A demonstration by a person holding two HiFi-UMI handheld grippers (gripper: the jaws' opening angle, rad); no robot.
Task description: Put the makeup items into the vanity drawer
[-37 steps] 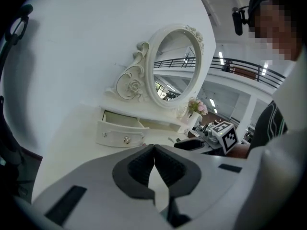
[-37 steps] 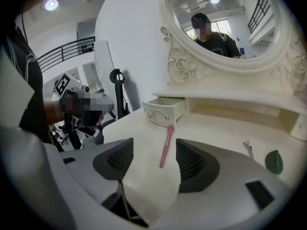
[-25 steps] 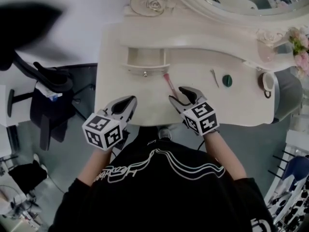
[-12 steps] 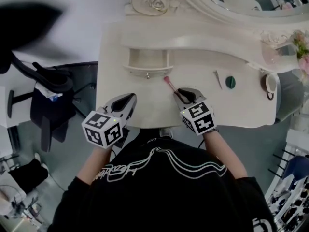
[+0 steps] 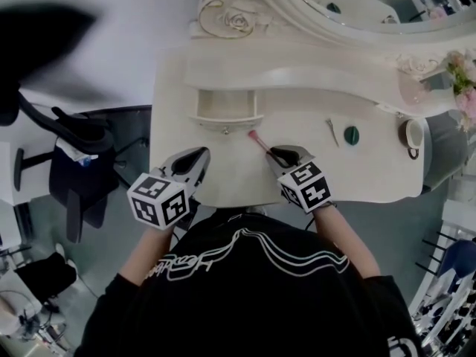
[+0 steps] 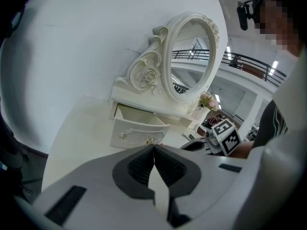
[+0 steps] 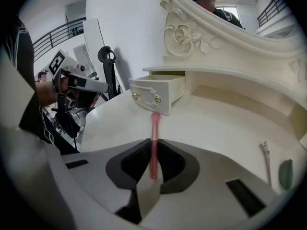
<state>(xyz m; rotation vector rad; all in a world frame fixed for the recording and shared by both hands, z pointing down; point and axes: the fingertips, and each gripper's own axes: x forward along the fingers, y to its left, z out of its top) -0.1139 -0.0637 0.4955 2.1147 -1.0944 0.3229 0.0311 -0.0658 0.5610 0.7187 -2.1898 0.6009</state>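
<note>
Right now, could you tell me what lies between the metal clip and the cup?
A small round green item, seen in the head view, between the metal clip and the cup.

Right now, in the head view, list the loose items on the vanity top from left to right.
pink stick → silver clip → green round item → cup

The left gripper (image 5: pixel 201 155) lies at 9 o'clock of the right gripper (image 5: pixel 274 153), its jaws together on nothing, aimed toward 1 o'clock. The right gripper aims toward 11 o'clock, its jaws closing on a pink makeup stick (image 7: pixel 154 128) between the pads. Left forearm (image 5: pixel 141 255) and right forearm (image 5: pixel 343 233) trail toward 6 o'clock.
</note>
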